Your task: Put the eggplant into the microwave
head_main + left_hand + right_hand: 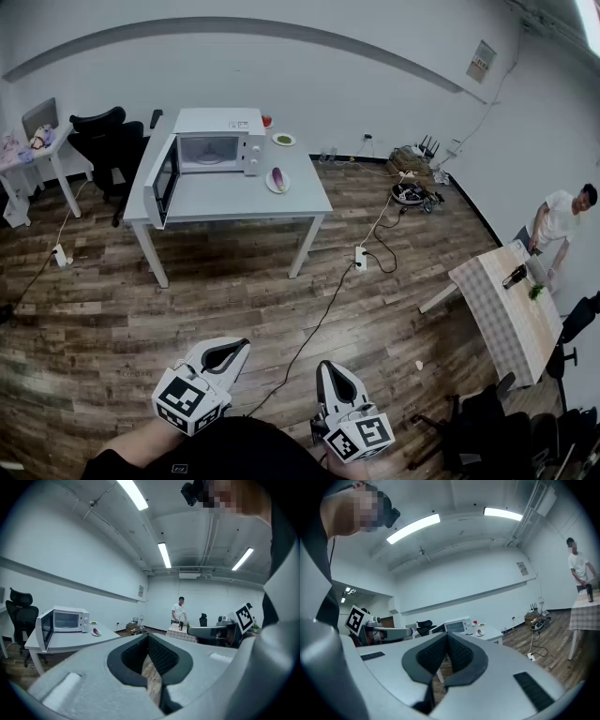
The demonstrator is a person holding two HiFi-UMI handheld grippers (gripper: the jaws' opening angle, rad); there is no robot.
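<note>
A purple eggplant lies on a small white plate on the grey table, just right of the white microwave, whose door hangs open to the left. Both grippers are held low and near me, far from the table. My left gripper and right gripper are shut with nothing in them. In the left gripper view the jaws meet, with the microwave and eggplant far off at the left. In the right gripper view the jaws also meet, below the distant microwave.
Power strips and cables lie across the wooden floor between me and the table. A black office chair stands at the table's left. A person stands by a checkered table at the right. A plate with greens sits behind the eggplant.
</note>
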